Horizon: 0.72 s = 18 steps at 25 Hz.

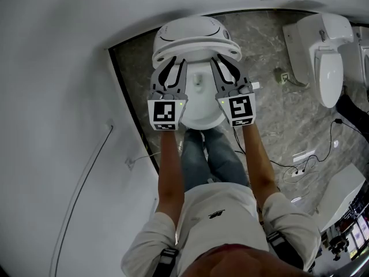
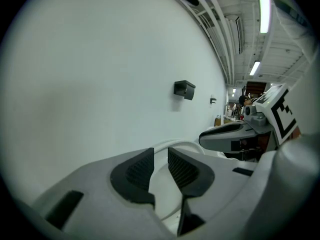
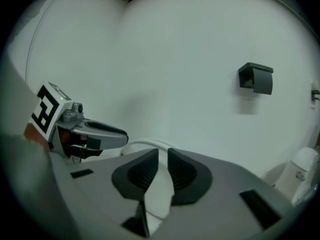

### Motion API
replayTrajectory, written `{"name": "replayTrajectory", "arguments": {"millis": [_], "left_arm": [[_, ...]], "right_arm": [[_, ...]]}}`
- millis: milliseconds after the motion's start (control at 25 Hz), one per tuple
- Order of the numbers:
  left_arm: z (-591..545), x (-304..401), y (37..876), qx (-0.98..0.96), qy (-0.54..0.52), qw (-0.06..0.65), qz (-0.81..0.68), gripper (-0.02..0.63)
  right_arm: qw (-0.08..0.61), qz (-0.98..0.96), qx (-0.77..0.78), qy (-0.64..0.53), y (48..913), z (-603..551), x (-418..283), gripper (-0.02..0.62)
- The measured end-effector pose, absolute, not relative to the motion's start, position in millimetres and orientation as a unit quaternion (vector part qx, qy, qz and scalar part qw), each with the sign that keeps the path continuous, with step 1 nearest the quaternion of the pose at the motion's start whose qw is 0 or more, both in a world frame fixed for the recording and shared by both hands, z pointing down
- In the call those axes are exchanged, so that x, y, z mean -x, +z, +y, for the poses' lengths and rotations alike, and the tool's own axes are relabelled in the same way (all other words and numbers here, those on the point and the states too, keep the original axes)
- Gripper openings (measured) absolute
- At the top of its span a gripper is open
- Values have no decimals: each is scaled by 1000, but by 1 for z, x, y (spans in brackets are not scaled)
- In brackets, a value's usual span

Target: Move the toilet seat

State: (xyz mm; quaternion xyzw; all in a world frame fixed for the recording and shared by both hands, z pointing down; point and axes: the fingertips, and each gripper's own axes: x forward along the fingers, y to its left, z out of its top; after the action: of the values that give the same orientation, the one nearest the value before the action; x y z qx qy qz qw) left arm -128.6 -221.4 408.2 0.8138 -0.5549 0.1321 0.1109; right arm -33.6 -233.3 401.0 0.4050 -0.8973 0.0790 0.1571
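Seat [image 1: 195, 49]: white, upper centre of head view, just past the bowl [image 1: 199, 105]. Left gripper [image 1: 173, 62], right gripper [image 1: 222, 61]: side by side, each clamped on seat's front rim.

White wall [image 1: 63, 68] left of the left claw [image 1: 176, 65]; grey marble floor [image 1: 271, 114], spare toilet [image 1: 323, 56], cables [image 1: 331, 133] right of the right claw [image 1: 222, 62].

You have no words, numbers or brand names to read here. The marker cubes on your left gripper [image 1: 174, 65] and right gripper [image 1: 223, 62] carry only black-and-white square patterns. The dark mark [image 1: 216, 214] on your shirt [image 1: 225, 241] is too small to read.
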Motion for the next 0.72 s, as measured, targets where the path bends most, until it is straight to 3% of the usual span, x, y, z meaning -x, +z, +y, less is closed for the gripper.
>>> {"name": "replayTrajectory", "arguments": {"millis": [280, 720], "left_arm": [[-209, 125, 403, -818, 131, 106, -549, 49], [-179, 120, 406, -821, 130, 114, -545, 34]], "right_arm": [[149, -902, -399, 77, 394, -219, 30, 46], [157, -902, -395, 72, 395, -193, 22, 32]]}}
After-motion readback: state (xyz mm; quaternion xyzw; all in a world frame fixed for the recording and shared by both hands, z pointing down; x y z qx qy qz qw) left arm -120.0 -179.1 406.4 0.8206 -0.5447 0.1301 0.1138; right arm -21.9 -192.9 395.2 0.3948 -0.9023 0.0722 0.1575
